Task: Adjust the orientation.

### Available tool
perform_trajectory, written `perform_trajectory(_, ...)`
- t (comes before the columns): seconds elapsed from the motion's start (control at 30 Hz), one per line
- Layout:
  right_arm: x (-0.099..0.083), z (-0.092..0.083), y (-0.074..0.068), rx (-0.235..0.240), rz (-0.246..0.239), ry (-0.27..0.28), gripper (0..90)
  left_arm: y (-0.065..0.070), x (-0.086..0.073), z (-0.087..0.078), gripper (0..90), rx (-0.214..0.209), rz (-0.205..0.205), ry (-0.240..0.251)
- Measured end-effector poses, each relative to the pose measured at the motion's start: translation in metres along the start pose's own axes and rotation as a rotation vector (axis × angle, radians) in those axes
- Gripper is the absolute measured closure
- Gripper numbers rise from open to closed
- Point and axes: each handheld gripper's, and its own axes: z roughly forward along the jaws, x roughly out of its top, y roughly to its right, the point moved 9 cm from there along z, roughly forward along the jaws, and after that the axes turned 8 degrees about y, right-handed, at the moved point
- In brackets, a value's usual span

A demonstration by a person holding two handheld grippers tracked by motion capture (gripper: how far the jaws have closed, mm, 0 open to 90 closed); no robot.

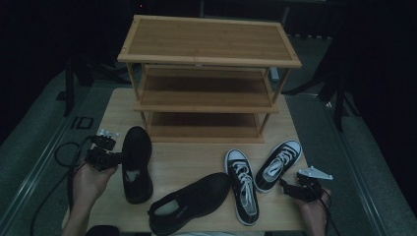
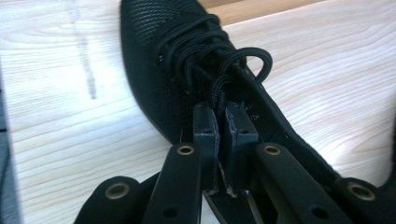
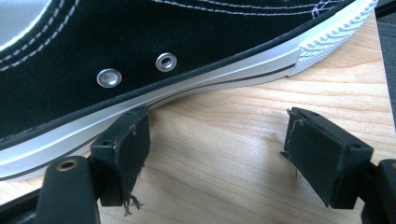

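A black mesh shoe (image 1: pixel 136 164) lies at the table's left, toe toward the rack. My left gripper (image 1: pixel 115 158) comes in from its left side and is shut on the shoe's upper edge by the laces. In the left gripper view the two pads (image 2: pixel 205 130) are pinched on a thin bit of the black shoe (image 2: pixel 154 46) under a lace loop. My right gripper (image 1: pixel 285 186) rests at the front right, open, beside a black-and-white canvas sneaker (image 1: pixel 279 158). In the right gripper view its jaws (image 3: pixel 215 135) stand wide over bare wood, one pad (image 3: pixel 123 149) against the sneaker's white sole (image 3: pixel 196 81).
A three-tier wooden shoe rack (image 1: pixel 206 73) stands at the table's back. A second black shoe (image 1: pixel 189 201) lies at the front middle, and another canvas sneaker (image 1: pixel 242 187) lies beside it. The table's edge (image 1: pixel 196 227) is close to both hands. Cables trail off the left side.
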Motion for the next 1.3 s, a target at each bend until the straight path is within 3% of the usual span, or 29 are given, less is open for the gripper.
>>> perform_trajectory(0.2,0.000,0.000,0.000,0.000,0.000,0.000,22.3,-0.013,-0.002,-0.003,85.5,0.018,0.008,-0.031)
perform_trajectory(0.27,0.000,0.000,0.000,0.000,0.000,0.000,22.3,-0.012,-0.001,-0.002,85.3,-0.002,0.001,-0.038)
perform_trajectory(0.47,0.000,0.000,0.000,-0.001,0.001,0.000,22.3,-0.007,-0.001,0.001,81.7,-0.004,0.000,-0.070)
perform_trajectory(0.7,0.000,0.000,0.000,0.000,0.000,0.000,22.3,-0.008,-0.011,0.015,73.1,0.061,0.033,-0.171)
perform_trajectory(0.8,0.000,0.000,0.000,-0.001,0.001,0.000,22.3,-0.012,-0.011,0.022,73.1,0.057,0.007,-0.173)
perform_trajectory(1.0,0.000,0.000,0.000,-0.001,0.000,0.000,22.3,-0.017,-0.011,0.032,70.4,0.052,0.018,-0.207)
perform_trajectory(1.2,0.000,0.000,0.000,0.000,0.001,0.000,22.3,-0.019,-0.012,0.030,83.9,0.048,0.050,-0.221)
perform_trajectory(1.3,0.000,0.000,0.000,-0.001,0.001,0.000,22.3,-0.020,-0.012,0.029,85.0,0.037,0.054,-0.221)
